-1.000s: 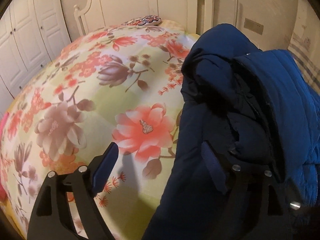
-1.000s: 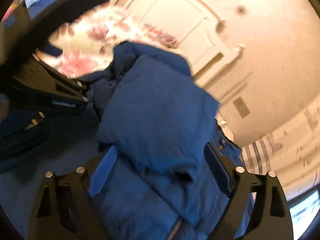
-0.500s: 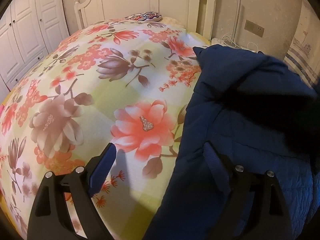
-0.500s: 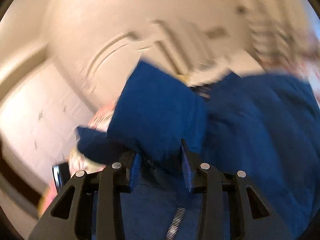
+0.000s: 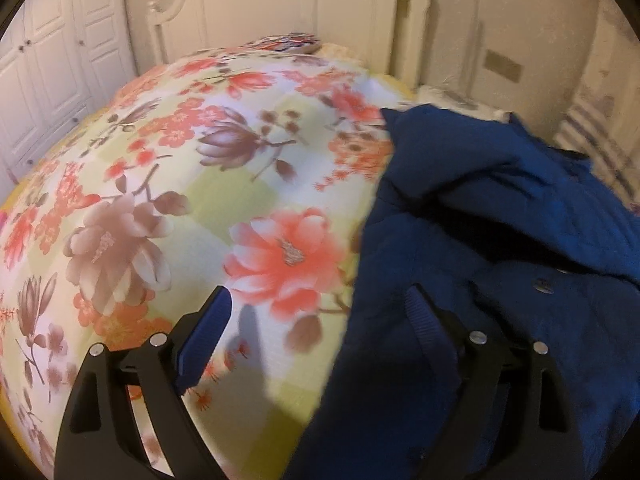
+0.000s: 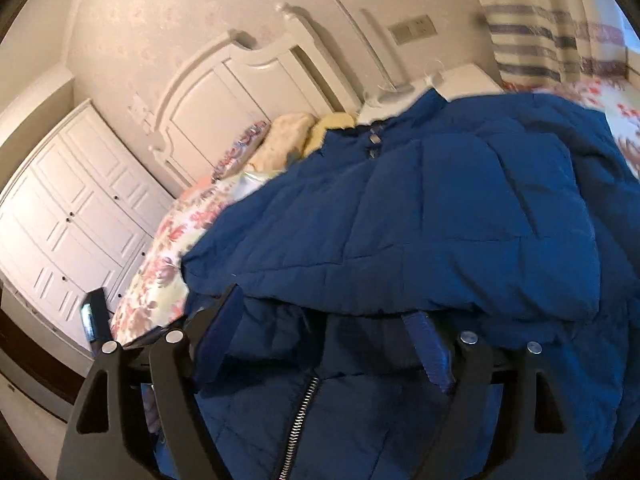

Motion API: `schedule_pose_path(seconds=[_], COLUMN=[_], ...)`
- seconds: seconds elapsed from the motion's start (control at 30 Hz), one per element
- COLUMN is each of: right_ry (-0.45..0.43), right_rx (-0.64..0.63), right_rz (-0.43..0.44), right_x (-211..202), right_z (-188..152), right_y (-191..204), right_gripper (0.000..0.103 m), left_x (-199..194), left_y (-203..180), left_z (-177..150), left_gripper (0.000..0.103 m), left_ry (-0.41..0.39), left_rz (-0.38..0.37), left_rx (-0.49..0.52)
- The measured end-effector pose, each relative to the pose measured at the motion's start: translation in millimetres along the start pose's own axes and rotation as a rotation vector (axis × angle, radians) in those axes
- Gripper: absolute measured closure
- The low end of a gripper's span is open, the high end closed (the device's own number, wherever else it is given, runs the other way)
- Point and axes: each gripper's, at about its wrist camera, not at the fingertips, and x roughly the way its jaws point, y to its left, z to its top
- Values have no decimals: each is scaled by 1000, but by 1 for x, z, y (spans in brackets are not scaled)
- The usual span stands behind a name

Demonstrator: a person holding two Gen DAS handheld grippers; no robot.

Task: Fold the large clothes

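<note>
A dark blue quilted jacket (image 5: pixel 500 200) lies on the right part of the floral bedspread (image 5: pixel 180 184). One flap of it is folded over the body (image 6: pixel 420 220), and the zipper (image 6: pixel 300 412) shows below the fold. My left gripper (image 5: pixel 318 300) is open at the jacket's left edge, with its left finger over the bedspread and its right finger over blue cloth. My right gripper (image 6: pixel 324 308) hovers at the edge of the folded flap. Its jaws are opening, and jacket cloth lies under and between them with the pads not pressing on it.
A white headboard (image 5: pixel 280 8) and pillows (image 6: pixel 288 136) stand at the bed's far end. White wardrobe doors (image 5: pixel 48 64) line the left wall. A striped curtain (image 6: pixel 540 32) hangs at the right. The bedspread (image 6: pixel 168 240) left of the jacket lies bare.
The raised part of the jacket now lies flat over its body. The right gripper swung across, rolled, pinched the cloth and let go. The left gripper stayed in place.
</note>
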Motion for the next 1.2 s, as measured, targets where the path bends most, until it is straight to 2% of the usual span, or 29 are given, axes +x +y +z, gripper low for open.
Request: schedule_pose_path(seconds=[0.03, 0.07, 0.1, 0.17, 0.23, 0.27, 0.33, 0.37, 0.4, 0.5, 0.6, 0.7, 0.73, 0.77, 0.8, 0.87, 1.03, 1.07, 1.13, 1.2], right_ry=[15, 17, 13, 28, 62, 83, 103, 104, 102, 59, 42, 41, 44, 44, 43, 42, 25, 28, 38, 33], right_rx=[-15, -68, -150, -302, -419, -471, -557, -622, -670, -923, -1083, -1158, -1150, -1132, -1118, -1081, -1074, -1097, -1176, -1322], right_rz=[-9, -26, -49, -57, -30, -26, -45, -74, -102, -231, -272, -320, -320, -322, -326, -333, -314, -309, -323, -386], right_x=[0, -2, -3, -6, -2, 2, 10, 14, 17, 19, 22, 28, 28, 28, 29, 26, 20, 22, 33, 47], right_z=[-2, -5, -9, -20, -34, -42, -56, -66, -74, -107, -129, -139, -138, -135, -132, -125, -110, -110, -113, -122], right_y=[3, 11, 25, 54, 80, 92, 110, 120, 127, 158, 178, 186, 184, 180, 176, 166, 152, 153, 159, 167], right_gripper=[25, 25, 25, 25, 26, 26, 28, 28, 28, 28, 28, 28, 29, 29, 29, 29, 31, 31, 31, 31], left_x=[-3, -6, -11, -11, -9, -9, -15, -20, -26, -33, -11, 9, 12, 14, 16, 12, -13, -16, -20, -20], left_y=[1, 5, 10, 14, 9, 0, -28, -47, -67, -118, -161, -179, -181, -181, -181, -178, -158, -156, -160, -166], left_z=[-1, -4, -6, 1, 16, 27, 41, 44, 44, 37, 23, 19, 23, 26, 32, 41, 85, 94, 102, 104], left_gripper=[16, 16, 16, 17, 26, 30, 30, 30, 30, 28, 24, 28, 35, 71, 93, 97, 98, 98, 98, 98], left_ry=[18, 40, 52, 78, 102, 100, 31, -26, -65, -99, -85, -78, -68, -54, -25, -48, -41, -29, -8, 7], left_rz=[-73, -158, -212, -253, -276, -227, -127, -80, -65, -116, -55, -64, -81, -100, -133, -166, -345, -368, -365, -342], left_rx=[-13, -39, -74, -89, -62, -12, 150, 269, 386, 666, 905, 1017, 1017, 1009, 976, 945, 816, 808, 835, 874])
